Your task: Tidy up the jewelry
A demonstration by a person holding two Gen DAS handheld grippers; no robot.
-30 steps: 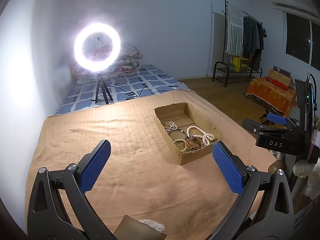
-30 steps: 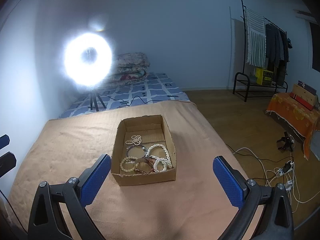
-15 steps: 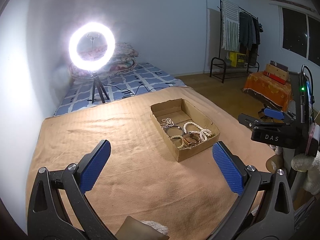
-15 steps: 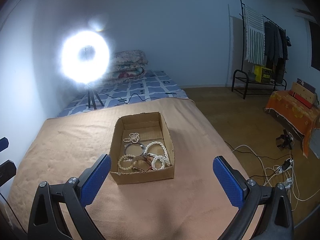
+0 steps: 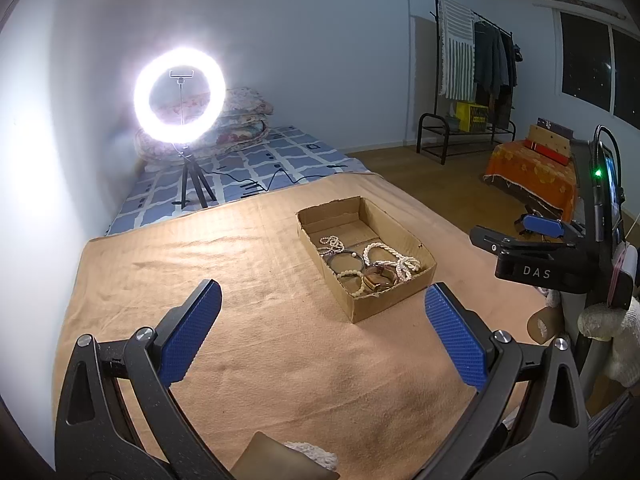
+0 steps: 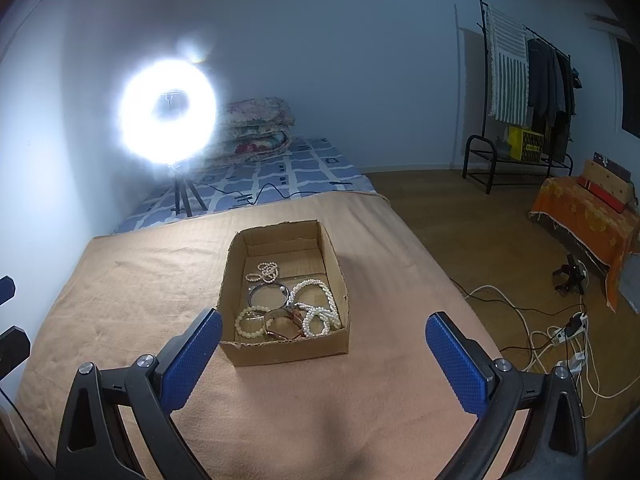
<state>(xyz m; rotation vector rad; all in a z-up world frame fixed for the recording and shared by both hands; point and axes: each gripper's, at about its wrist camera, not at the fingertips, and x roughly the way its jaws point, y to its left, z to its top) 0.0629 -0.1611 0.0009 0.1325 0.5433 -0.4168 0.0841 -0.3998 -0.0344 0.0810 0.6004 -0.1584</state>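
With your left gripper [image 5: 322, 334] and right gripper [image 6: 324, 354] spread empty, tangled pearl strands [image 6: 316, 308] in the cardboard box [image 6: 248, 350] risk snagging together.

1 box [image 6: 282, 350], 2 pearl strands [image 6: 316, 308]

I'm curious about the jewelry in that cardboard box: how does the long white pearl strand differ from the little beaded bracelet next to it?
The long pearl strand is white, loops over itself in several coils and lies toward the box's right side. The beaded bracelet is cream, forms one small closed ring and sits in the near left corner. Both are strings of round beads lying loose in the cardboard box, untouched by either gripper.
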